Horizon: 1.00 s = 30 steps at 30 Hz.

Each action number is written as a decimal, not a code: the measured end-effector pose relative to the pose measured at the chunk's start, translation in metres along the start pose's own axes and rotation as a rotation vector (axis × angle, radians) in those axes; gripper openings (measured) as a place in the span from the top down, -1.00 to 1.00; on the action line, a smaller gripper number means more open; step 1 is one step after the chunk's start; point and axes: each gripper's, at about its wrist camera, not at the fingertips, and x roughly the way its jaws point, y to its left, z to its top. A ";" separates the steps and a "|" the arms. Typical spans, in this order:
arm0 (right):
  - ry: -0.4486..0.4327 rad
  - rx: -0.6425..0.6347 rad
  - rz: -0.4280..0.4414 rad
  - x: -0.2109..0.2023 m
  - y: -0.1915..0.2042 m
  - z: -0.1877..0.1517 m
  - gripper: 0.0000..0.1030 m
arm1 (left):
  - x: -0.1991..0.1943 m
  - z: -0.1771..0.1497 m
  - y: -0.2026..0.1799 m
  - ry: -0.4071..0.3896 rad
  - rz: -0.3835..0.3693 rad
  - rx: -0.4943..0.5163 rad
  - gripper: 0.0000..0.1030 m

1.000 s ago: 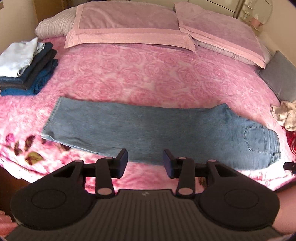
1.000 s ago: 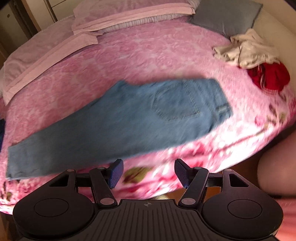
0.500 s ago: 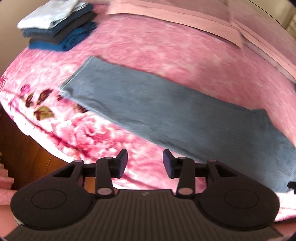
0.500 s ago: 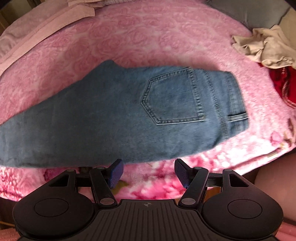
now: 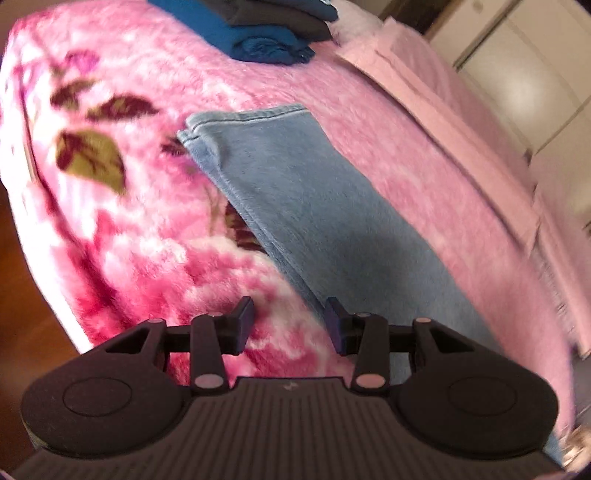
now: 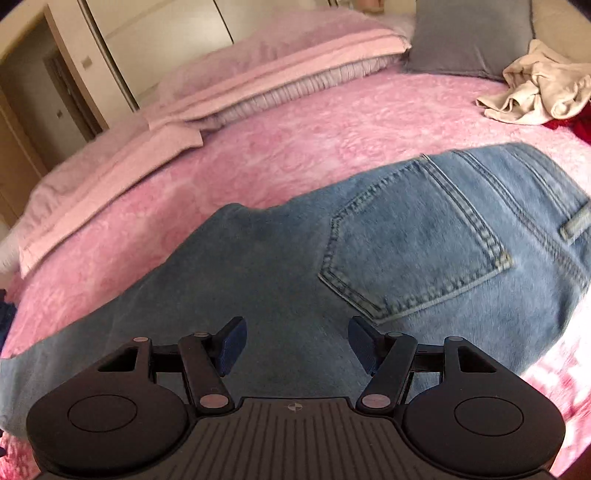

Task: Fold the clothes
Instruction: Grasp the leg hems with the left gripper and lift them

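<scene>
The jeans (image 6: 369, 258) lie flat along the front edge of the bed (image 5: 388, 147), with the leg hems (image 5: 243, 118) toward its left corner. The left gripper (image 5: 290, 321) is above the leg's front edge and the right gripper (image 6: 295, 339) is above the seat, near the back pocket (image 6: 413, 251). Both have their jaws spread and hold nothing.

Home bedroom; pink floral bedspread (image 6: 295, 147); pillows (image 6: 258, 66); wardrobe doors (image 6: 155, 33).

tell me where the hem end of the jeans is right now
In the left wrist view the jeans' hem lies flat on the pink blanket, upper centre, just short of the stack of folded clothes and ahead of the open left gripper.
</scene>
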 end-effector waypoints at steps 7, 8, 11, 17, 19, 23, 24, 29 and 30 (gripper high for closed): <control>-0.070 0.007 -0.015 -0.046 -0.004 -0.036 -0.25 | -0.008 0.006 0.033 -0.070 -0.141 -0.129 0.29; -0.050 0.024 -0.029 -0.056 -0.003 -0.038 -0.25 | -0.009 0.010 0.037 -0.070 -0.174 -0.162 0.27; -0.093 0.009 -0.002 -0.081 -0.003 -0.043 -0.25 | -0.006 0.023 0.041 -0.108 -0.178 -0.174 0.25; -0.077 0.026 -0.027 -0.079 0.005 -0.040 -0.25 | 0.014 0.032 0.043 -0.086 -0.155 -0.221 0.25; -0.079 0.025 -0.042 -0.072 0.007 -0.037 -0.25 | 0.019 0.031 0.042 -0.096 -0.160 -0.232 0.25; -0.080 0.038 -0.055 -0.057 0.008 -0.029 -0.25 | 0.027 0.029 0.040 -0.126 -0.171 -0.245 0.25; -0.080 0.040 -0.061 -0.053 0.007 -0.027 -0.25 | 0.030 0.029 0.040 -0.138 -0.172 -0.242 0.25; -0.076 0.066 -0.066 -0.039 0.003 -0.024 -0.25 | 0.034 0.033 0.027 -0.168 -0.100 -0.142 0.86; -0.075 0.072 -0.067 -0.037 0.002 -0.024 -0.25 | 0.034 0.036 0.020 -0.164 -0.083 -0.080 0.87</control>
